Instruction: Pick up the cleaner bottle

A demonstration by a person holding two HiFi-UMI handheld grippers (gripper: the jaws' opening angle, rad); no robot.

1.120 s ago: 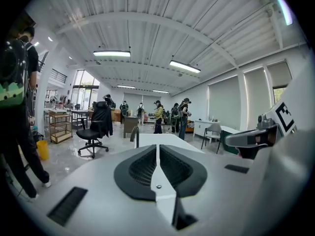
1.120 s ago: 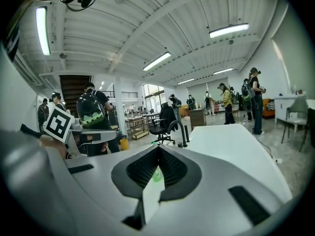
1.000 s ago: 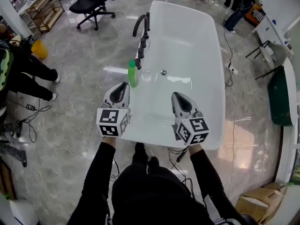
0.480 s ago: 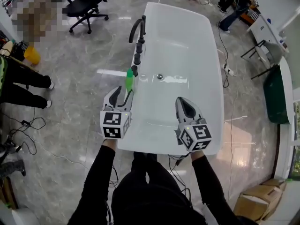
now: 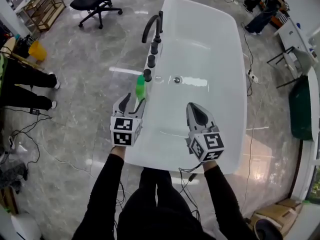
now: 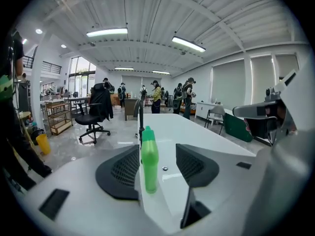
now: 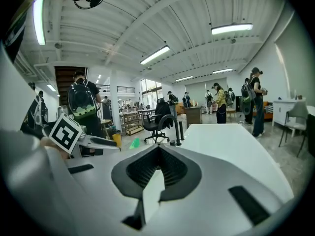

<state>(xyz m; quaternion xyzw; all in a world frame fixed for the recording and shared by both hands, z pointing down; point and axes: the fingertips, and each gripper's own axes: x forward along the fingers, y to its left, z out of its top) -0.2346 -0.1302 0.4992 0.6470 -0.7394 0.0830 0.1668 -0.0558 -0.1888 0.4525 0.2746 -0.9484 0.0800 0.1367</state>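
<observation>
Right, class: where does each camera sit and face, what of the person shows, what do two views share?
Head view: head-mounted, down onto bathtub; shows both sleeves.
Left gripper view: on left hand-held gripper, facing cleaner bottle; jaws just opening, bottle beyond them.
Right gripper view: on right hand-held gripper, along the bathtub; jaws shut, empty.
Shared: all three show the faucet.

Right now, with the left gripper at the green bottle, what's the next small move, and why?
Probably ease the left gripper a little further forward before closing. Its jaws have just been opening and stand wide, the bottle stands upright in the gap on the bathtub rim, and neither pad presses it yet.
</observation>
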